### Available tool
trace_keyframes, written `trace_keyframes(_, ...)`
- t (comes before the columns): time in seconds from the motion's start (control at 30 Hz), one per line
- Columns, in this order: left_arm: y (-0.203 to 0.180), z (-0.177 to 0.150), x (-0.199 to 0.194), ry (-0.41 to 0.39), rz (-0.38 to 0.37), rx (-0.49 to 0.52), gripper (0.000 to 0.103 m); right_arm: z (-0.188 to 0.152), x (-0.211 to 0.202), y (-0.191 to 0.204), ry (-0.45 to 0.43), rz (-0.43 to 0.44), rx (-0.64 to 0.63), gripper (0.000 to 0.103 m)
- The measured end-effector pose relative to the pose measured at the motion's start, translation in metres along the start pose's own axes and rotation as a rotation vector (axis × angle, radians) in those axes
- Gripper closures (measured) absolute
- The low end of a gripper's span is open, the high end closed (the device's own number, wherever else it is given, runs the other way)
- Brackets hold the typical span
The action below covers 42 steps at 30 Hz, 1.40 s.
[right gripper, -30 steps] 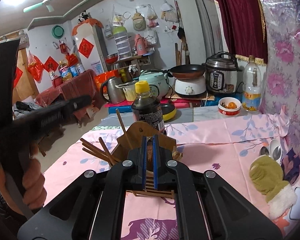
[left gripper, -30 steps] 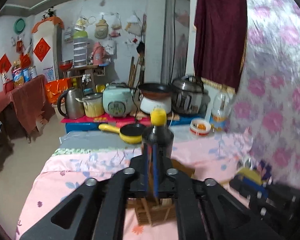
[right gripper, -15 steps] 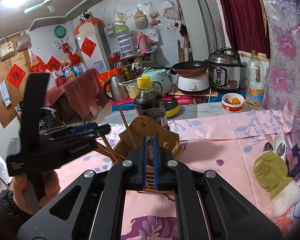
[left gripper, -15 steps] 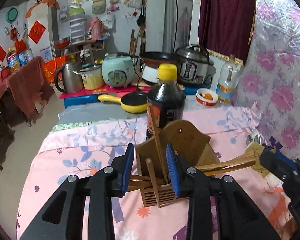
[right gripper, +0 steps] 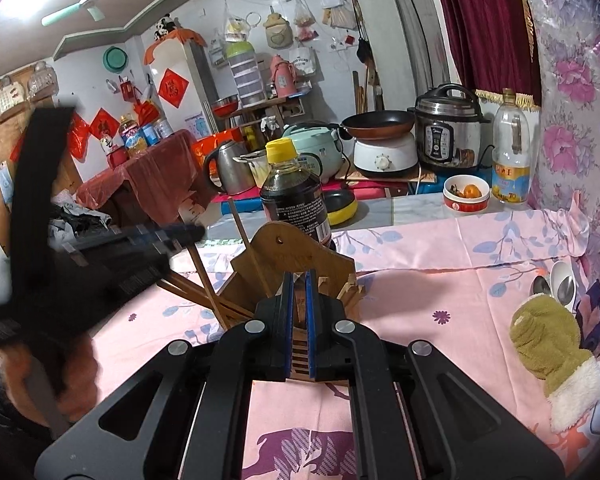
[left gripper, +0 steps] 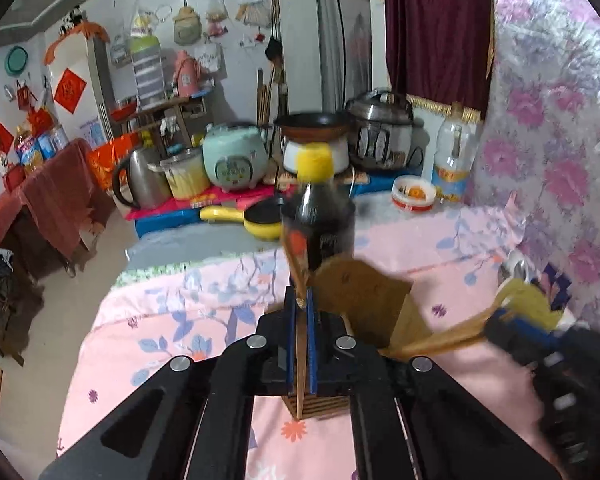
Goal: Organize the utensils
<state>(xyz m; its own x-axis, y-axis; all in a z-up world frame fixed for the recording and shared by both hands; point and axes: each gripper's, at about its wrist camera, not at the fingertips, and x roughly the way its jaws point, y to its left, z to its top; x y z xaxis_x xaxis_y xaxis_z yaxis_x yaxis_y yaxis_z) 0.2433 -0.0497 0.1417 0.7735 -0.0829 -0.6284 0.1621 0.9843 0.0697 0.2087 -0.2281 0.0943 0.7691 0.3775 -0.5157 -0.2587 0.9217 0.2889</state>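
While the left gripper (left gripper: 299, 312) is pinching a single wooden chopstick (left gripper: 300, 360) between its pressed-together blue pads, the right gripper (right gripper: 299, 308) is sitting with its pads drawn tight at the front wall of the bamboo utensil holder (right gripper: 290, 258); whether they are actually clamping that wall cannot be told. The holder is standing on a pink floral tablecloth (right gripper: 440, 264) that is covering the table, and more chopsticks (right gripper: 204, 284) are leaning out of it to the left side in the right wrist view. A dark sauce bottle (right gripper: 294, 196) with a yellow cap is standing just behind the holder. On the cloth near the flowered wall covering (right gripper: 580, 80), a green plush mitten (right gripper: 548, 344) is lying beside some metal spoons (right gripper: 560, 280).

Beyond the cloth, a lower counter is carrying a steel kettle (right gripper: 228, 168), a pale green rice cooker (right gripper: 312, 140), a frying pan (right gripper: 380, 122) on a white cooker, a pressure cooker (right gripper: 448, 132), a clear oil bottle (right gripper: 510, 152), a small bowl (right gripper: 466, 194) and a yellow pan (left gripper: 260, 218). Red paper decorations (right gripper: 174, 88) are hanging on the white far wall, a maroon curtain (right gripper: 480, 20) is hanging at the right, and a ceiling fan (right gripper: 86, 0) is showing beside a bright lamp.
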Motion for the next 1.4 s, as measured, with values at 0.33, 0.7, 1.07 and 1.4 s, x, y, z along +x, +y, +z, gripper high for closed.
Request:
trace_keyframes(0.33,0.0,0.05,-0.061,-0.2,-0.004,-0.089,0.097,0.0,0.002,-0.003,0.003,-0.003,0.001,0.096)
trace_keyframes(0.7,0.025,-0.006,-0.007,-0.166,0.062,-0.211,0.03,-0.001,-0.004,-0.004,-0.033,0.033,0.017,0.084)
trace_keyframes(1.07,0.046,-0.047,-0.046,-0.252,0.071,-0.32,0.009,0.005,-0.023,-0.011,-0.087,0.036,0.051,0.079)
trace_keyframes(1.4,0.063,-0.105,-0.045,-0.192,0.178,-0.348,0.007,-0.007,-0.041,0.016,-0.109,-0.015,-0.015,0.065)
